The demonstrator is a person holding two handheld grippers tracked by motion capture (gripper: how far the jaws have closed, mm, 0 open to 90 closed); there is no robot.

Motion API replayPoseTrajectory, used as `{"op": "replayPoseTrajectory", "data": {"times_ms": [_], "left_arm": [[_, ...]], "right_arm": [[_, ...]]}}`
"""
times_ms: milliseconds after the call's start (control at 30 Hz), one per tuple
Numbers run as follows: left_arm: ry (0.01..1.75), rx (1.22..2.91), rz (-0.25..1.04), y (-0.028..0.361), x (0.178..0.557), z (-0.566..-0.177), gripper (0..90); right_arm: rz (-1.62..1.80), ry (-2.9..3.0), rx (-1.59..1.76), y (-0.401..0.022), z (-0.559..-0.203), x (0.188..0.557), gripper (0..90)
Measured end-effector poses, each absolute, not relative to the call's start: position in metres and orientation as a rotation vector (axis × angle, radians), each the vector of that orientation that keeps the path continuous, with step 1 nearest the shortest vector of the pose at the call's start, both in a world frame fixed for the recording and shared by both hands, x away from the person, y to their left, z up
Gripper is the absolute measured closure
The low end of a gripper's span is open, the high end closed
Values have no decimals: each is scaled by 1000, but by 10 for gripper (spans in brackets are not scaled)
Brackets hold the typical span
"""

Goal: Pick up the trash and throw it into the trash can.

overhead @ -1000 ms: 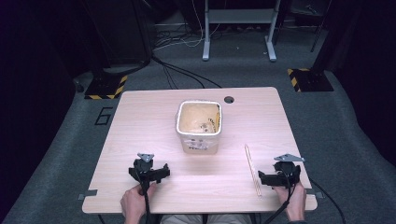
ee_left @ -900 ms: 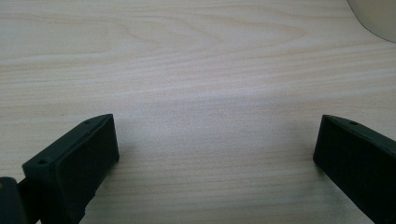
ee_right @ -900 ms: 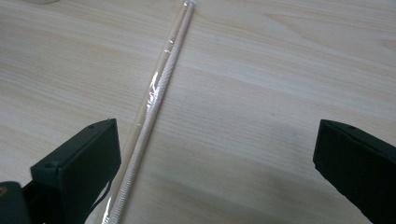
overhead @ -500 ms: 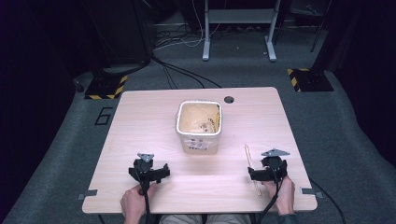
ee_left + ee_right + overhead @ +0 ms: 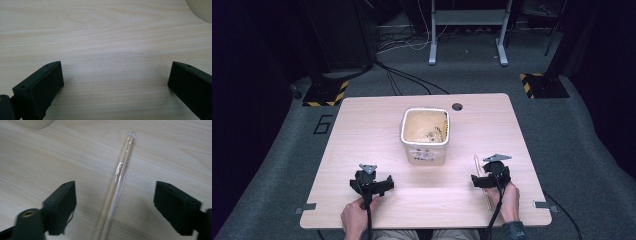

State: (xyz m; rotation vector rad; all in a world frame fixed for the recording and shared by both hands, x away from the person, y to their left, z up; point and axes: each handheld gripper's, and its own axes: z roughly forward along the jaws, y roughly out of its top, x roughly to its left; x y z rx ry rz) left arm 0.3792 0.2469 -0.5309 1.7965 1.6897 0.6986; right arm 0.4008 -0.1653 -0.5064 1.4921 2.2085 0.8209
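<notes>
Leftward goes the right gripper [image 5: 490,179] since a second ago, sliding in from the table's right edge until it sits directly over the wrapped chopsticks [image 5: 481,172], while the left gripper [image 5: 371,184] has not budged from its spot near the front edge. From the high view, the right hand [image 5: 506,199] grips its tool from below with the cable trailing back toward the person, and the grey three-cornered plate rides on top of it. Now the right gripper view: both black jaws are spread wide, released, one on each side of the chopsticks [image 5: 115,187], and neither jaw is touching them. The pair lies flat on the wooden table [image 5: 175,150] in a clear plastic sleeve, the crimped end of the wrapper [image 5: 131,134] pointing away from the camera, the sticks running up between the jaws at a slight slant. Over on the other side, the left gripper view shows its jaws equally wide apart, nothing between them but bare wood grain [image 5: 110,50], so that claw is released as well, with the left hand [image 5: 356,219] holding it low by the table's front edge. Back in the high view, a cream square container [image 5: 425,135] stands upright in the middle of the table [image 5: 362,130], open-topped, well apart from both grippers, and a small round hole [image 5: 457,106] sits in the tabletop just behind it.
</notes>
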Motion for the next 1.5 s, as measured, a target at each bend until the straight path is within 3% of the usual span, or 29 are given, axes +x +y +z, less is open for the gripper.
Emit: {"op": "replayPoseTrajectory", "data": {"times_ms": [33, 100, 133, 200, 300, 333, 367, 400, 533, 900, 1500], "left_arm": [[1690, 1797, 699, 247, 379, -531, 0], [1690, 1797, 698, 247, 379, -531, 0], [1690, 1796, 698, 247, 379, -531, 0], [1690, 1796, 698, 247, 379, -531, 0], [1690, 1796, 698, 247, 379, -531, 0], [1690, 1796, 698, 247, 379, -531, 0], [1690, 1796, 697, 247, 379, -531, 0], [1690, 1796, 697, 247, 379, -531, 0], [1690, 1796, 697, 247, 379, -531, 0], [1689, 1796, 696, 247, 379, -531, 0], [1690, 1796, 697, 247, 379, -531, 0]], "right_arm": [[817, 2202, 1491, -165, -507, 402, 333], [817, 2205, 1494, -165, -507, 403, 366], [802, 2211, 1511, -165, -508, 404, 450], [796, 2209, 1512, -165, -508, 404, 476], [767, 2209, 1505, -163, -507, 403, 603], [757, 2217, 1500, -159, -506, 401, 687], [757, 2217, 1500, -159, -506, 401, 687], [746, 2229, 1485, -155, -505, 399, 761], [787, 2221, 1509, -156, -506, 400, 827], [906, 2184, 1592, -170, -506, 402, 853], [1015, 2109, 1482, -171, -473, 396, 853]]}}
